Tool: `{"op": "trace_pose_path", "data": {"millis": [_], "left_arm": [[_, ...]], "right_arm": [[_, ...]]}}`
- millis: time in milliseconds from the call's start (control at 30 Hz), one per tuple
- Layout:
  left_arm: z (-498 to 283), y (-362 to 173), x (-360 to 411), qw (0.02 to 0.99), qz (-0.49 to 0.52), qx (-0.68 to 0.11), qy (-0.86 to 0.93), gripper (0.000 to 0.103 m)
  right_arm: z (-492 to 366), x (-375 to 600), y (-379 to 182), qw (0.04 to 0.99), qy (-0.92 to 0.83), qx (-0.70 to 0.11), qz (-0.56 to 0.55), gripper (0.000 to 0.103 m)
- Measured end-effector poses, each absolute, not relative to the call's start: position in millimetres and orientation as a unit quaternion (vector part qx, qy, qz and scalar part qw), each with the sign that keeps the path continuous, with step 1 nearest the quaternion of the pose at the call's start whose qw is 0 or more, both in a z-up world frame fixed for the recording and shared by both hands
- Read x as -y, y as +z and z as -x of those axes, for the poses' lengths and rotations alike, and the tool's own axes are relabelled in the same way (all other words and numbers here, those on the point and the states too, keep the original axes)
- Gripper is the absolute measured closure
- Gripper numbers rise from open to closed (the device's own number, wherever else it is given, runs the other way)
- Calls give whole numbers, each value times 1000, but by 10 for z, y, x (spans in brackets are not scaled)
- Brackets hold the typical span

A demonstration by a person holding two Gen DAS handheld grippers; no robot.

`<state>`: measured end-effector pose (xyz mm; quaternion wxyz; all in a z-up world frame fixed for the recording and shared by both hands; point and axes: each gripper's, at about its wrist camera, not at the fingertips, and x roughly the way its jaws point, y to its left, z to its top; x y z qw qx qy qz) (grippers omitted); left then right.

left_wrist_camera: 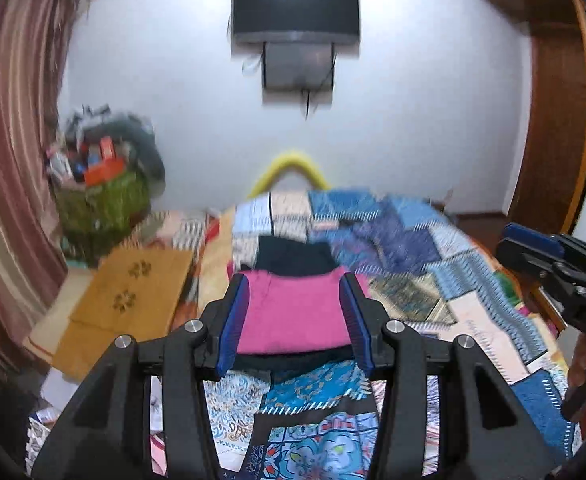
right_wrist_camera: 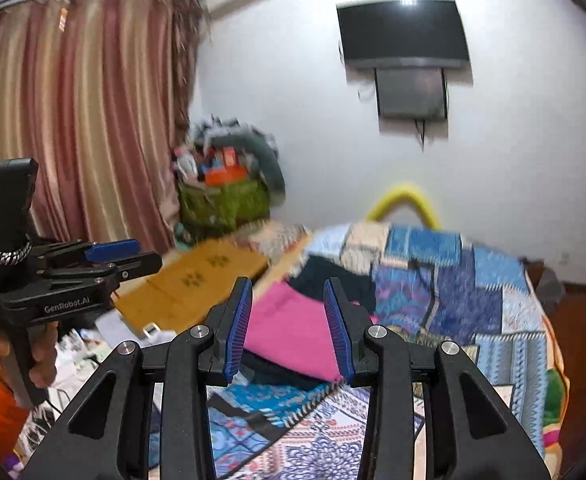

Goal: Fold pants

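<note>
Folded pink pants [left_wrist_camera: 293,312] lie on top of a dark folded garment [left_wrist_camera: 293,254] on the patchwork bedspread [left_wrist_camera: 405,256]. My left gripper [left_wrist_camera: 295,280] is open and empty, raised above the bed with the pink pants seen between its blue pads. In the right wrist view the pink pants [right_wrist_camera: 289,332] and the dark garment [right_wrist_camera: 333,276] lie ahead. My right gripper [right_wrist_camera: 287,286] is open and empty above them. The left gripper [right_wrist_camera: 113,256] shows at the left of that view, and the right gripper [left_wrist_camera: 533,244] at the right of the left wrist view.
A yellow-brown mat [left_wrist_camera: 133,292] lies left of the bed. A green basket full of items [left_wrist_camera: 101,200] stands by the striped curtain [right_wrist_camera: 73,120]. A TV [left_wrist_camera: 295,10] hangs on the white wall. A wooden door frame [left_wrist_camera: 553,100] stands at the right.
</note>
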<state>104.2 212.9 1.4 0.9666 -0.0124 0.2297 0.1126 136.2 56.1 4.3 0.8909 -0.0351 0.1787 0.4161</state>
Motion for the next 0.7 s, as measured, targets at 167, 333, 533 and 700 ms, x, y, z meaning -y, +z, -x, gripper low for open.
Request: {"op": "trace_pose_path", "data": {"millis": [167,333,533,700], "left_arm": [[-473,295,-1764,980,3,-160,115,41],[-100,382,-1494,985,-4,-120,125,24],[135,400,-1388,987,14,-98,130,3],[221,407,-1346,987,16,-91,131,0]], "right_arm": [[-927,-322,242,896,425,-128,12,69],[-619,-152,286,904,417,-94,0,41],[-471,-79,289,919,387,-68,6,14],[-420,-36,316,926,372,-63,2,1]]}}
